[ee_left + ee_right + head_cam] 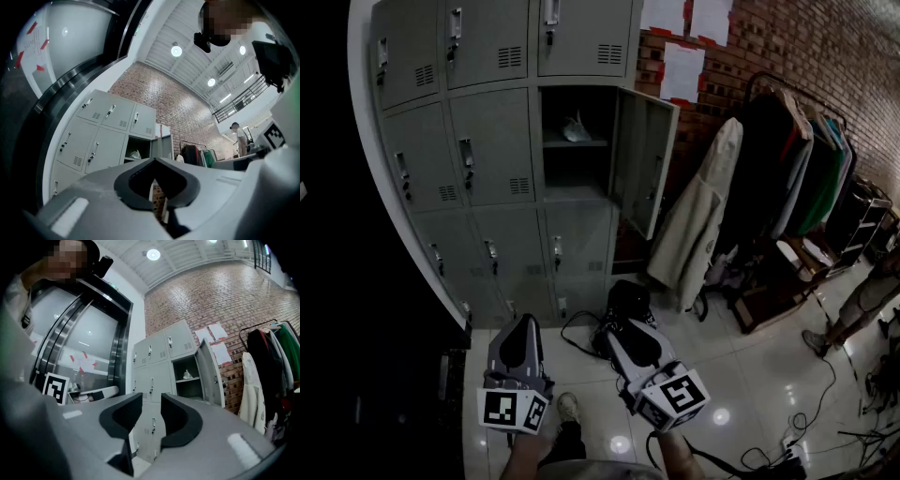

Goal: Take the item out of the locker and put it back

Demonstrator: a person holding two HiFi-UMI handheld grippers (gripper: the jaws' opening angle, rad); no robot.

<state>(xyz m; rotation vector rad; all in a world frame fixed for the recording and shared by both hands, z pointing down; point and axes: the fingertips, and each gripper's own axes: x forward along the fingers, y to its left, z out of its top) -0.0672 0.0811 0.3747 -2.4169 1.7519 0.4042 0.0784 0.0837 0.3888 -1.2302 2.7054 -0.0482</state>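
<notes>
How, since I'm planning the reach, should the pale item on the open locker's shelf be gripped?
Probably by its raised, crumpled top, coming level and straight in from the front. The item sits on the shelf, enclosed at both sides and behind, and the door hangs open at the right. Finer detail is too small to tell.

Grey lockers stand beside a brick wall. A loaded clothes rack stands on the glossy tiled floor. Round ceiling lights are lit.
</notes>
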